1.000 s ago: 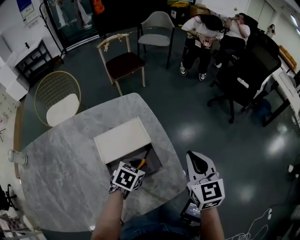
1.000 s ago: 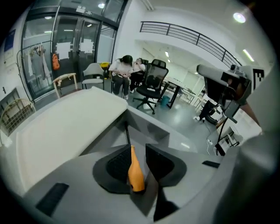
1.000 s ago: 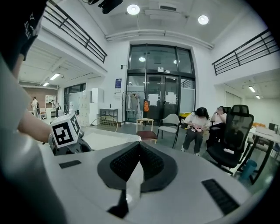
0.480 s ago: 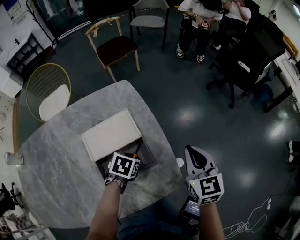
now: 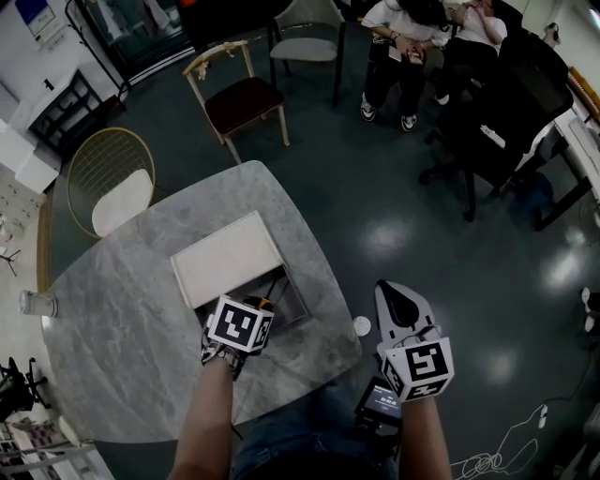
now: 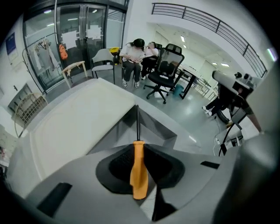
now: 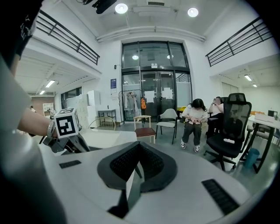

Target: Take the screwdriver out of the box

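Note:
An open box (image 5: 289,296) with a dark inside and a white lid (image 5: 227,263) folded back lies on the marble table (image 5: 112,309). My left gripper (image 5: 257,309) is at the box's near edge, shut on the orange handle of the screwdriver (image 5: 266,302). In the left gripper view the screwdriver (image 6: 139,168) sits between the pads of the left gripper (image 6: 139,151), and its black shaft points into a corner of the box (image 6: 153,127). My right gripper (image 5: 397,302) hangs off the table's right side over the floor, shut on nothing, as the right gripper (image 7: 133,168) view also shows.
A glass (image 5: 36,303) stands at the table's left edge. A gold wire chair (image 5: 112,183) and a wooden chair (image 5: 239,94) stand beyond the table. People sit at the far right (image 5: 403,28). A small white disc (image 5: 362,325) lies on the floor.
The head camera's view has shifted a little. My left gripper has closed in over the orange handle at the box's near edge. The right gripper has hardly moved.

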A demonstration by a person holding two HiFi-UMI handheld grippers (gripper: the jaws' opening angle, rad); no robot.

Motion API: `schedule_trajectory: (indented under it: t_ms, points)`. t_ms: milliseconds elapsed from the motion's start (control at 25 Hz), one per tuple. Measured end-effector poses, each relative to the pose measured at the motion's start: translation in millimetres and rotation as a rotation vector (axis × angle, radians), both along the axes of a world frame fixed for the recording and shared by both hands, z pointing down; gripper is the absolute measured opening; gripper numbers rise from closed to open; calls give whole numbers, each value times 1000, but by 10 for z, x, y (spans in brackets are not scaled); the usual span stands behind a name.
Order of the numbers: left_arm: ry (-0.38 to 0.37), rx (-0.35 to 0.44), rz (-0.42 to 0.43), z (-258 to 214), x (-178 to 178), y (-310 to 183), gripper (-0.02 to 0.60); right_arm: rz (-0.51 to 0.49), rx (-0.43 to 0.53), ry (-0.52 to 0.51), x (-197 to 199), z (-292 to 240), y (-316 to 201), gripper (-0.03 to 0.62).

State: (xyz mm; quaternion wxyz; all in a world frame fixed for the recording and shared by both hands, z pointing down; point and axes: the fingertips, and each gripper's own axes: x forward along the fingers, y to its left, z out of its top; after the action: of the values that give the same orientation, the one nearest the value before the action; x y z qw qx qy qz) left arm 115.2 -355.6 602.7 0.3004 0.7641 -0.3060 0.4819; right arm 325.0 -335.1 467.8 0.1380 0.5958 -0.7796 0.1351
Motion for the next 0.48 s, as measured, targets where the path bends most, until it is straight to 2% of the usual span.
schedule_trajectory:
  t_ms: [80, 280, 480]
  points:
    - [33, 42, -13, -118, 33, -1, 78, -17, 19, -2, -10, -54, 7, 25]
    - [169, 152, -58, -466, 122, -19, 78, -64, 62, 2, -100, -233, 16, 25]
    - [281, 288, -84, -799, 188, -31, 78, -86, 90, -1, -141, -333, 55, 25]
